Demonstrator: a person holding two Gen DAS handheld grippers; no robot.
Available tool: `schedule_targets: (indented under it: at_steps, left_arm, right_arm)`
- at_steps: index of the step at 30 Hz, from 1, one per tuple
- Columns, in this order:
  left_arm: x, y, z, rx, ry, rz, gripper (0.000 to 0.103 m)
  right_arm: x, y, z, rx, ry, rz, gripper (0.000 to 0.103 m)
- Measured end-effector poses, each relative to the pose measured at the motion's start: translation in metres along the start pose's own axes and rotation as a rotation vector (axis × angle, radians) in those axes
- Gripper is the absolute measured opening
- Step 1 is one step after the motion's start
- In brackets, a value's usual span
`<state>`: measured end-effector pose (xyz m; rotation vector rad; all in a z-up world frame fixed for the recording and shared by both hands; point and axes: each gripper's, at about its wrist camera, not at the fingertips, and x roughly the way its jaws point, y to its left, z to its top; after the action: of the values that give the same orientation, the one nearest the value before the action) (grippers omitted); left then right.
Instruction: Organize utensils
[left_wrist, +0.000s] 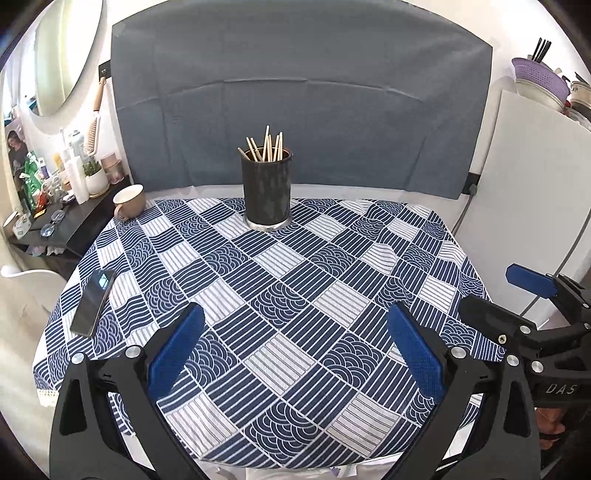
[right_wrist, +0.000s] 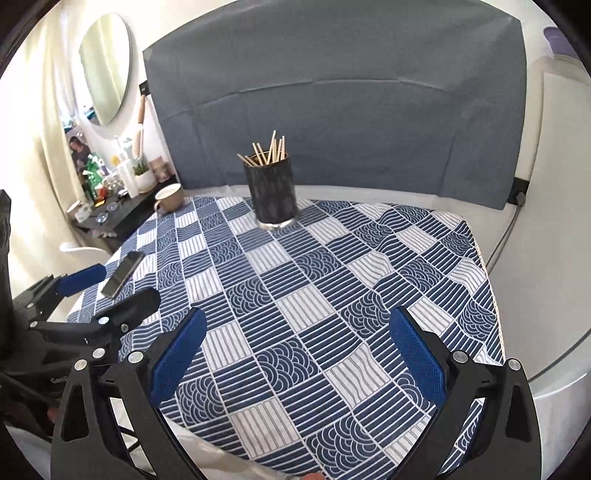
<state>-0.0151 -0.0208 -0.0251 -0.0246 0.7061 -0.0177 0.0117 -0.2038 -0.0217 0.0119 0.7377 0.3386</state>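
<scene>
A dark cylindrical holder (left_wrist: 266, 192) (right_wrist: 274, 192) stands upright at the far middle of the table, with several wooden chopsticks (left_wrist: 266, 146) (right_wrist: 266, 152) sticking out of its top. My left gripper (left_wrist: 295, 328) hovers open over the near part of the blue-and-white patterned tablecloth (left_wrist: 295, 280), nothing between its blue pads. My right gripper (right_wrist: 295, 332) is open too, also above the near part of the cloth (right_wrist: 332, 280) and empty. Each gripper shows in the other's view: the right one (left_wrist: 495, 295) at the right edge, the left one (right_wrist: 118, 288) at the left edge.
A beige mug (left_wrist: 129, 201) (right_wrist: 169, 198) sits at the far left corner of the table. A dark phone (left_wrist: 92, 301) (right_wrist: 122, 274) lies near the left edge. A cluttered dark shelf (left_wrist: 59, 218) stands left of the table, a white appliance (left_wrist: 524, 192) to the right, a grey backdrop (left_wrist: 295, 110) behind.
</scene>
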Motion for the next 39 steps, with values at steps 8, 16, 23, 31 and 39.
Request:
schedule_targets:
  at_steps: [8,16,23,31,39]
  left_arm:
    - [-0.011,0.001,-0.013,-0.034,-0.002,0.082,0.097]
    - [-0.018,-0.001,-0.022,-0.032,0.01,0.092,0.097]
    - [-0.022,-0.004,-0.026,-0.029,0.0,0.072,0.097]
    - [-0.022,-0.003,-0.024,-0.035,-0.008,0.063,0.097]
    - [-0.025,0.001,-0.026,-0.051,-0.008,0.064,0.097]
  right_arm:
    - [-0.008,-0.004,-0.01,0.004,-0.002,0.008,0.095]
    - [-0.012,-0.013,-0.015,0.039,-0.001,0.004,0.095]
    - [-0.017,-0.01,-0.019,0.019,-0.009,0.003,0.095]
    - [-0.022,-0.008,-0.019,0.008,-0.023,-0.007,0.095]
    - [-0.021,-0.008,-0.019,0.015,-0.014,-0.008,0.095]
